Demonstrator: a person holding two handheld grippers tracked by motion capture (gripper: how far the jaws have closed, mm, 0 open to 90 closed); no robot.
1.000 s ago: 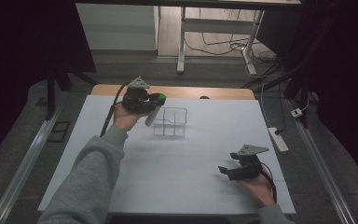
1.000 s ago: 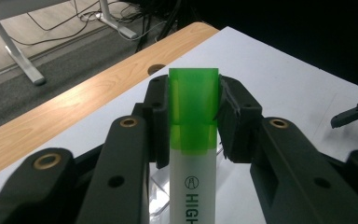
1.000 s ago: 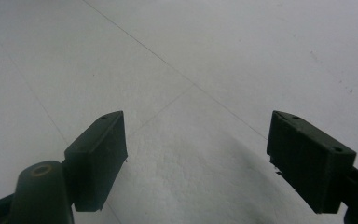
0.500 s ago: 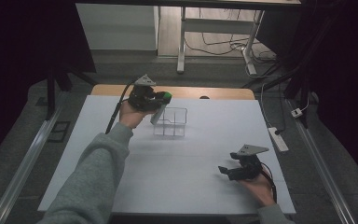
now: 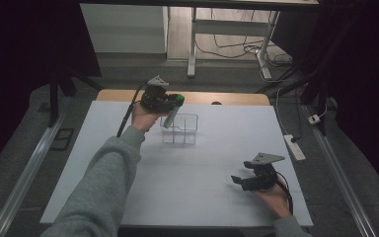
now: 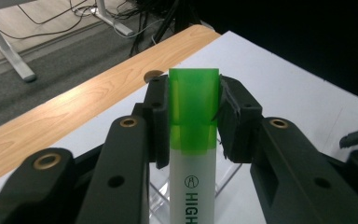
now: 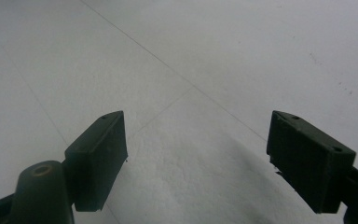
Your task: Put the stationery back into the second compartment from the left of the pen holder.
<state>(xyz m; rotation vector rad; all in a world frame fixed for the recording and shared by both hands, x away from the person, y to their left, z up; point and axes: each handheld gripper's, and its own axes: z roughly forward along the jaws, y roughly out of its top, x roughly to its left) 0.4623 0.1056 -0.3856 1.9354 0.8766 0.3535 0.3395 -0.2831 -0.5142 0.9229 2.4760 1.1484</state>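
Green-capped highlighter [image 6: 193,140] is clamped in the left gripper [image 5: 164,100], pads pressing both sides of the cap, jaws partway closed around it. White barrel hangs down from the cap, tilted, lower end at the left rim of the clear plastic organizer [image 5: 182,129]; can't tell if it touches. Organizer sits on the white table cover [image 5: 207,168] toward the far edge, roughly mid-width, just short of the bare wooden strip [image 5: 227,98] along the far side. Left hand [image 5: 145,116] holds the gripper above the organizer's far-left corner. Right gripper [image 5: 249,180] rests low near the near-right corner of the cover, jaws wide apart, nothing between them, well apart from the organizer.
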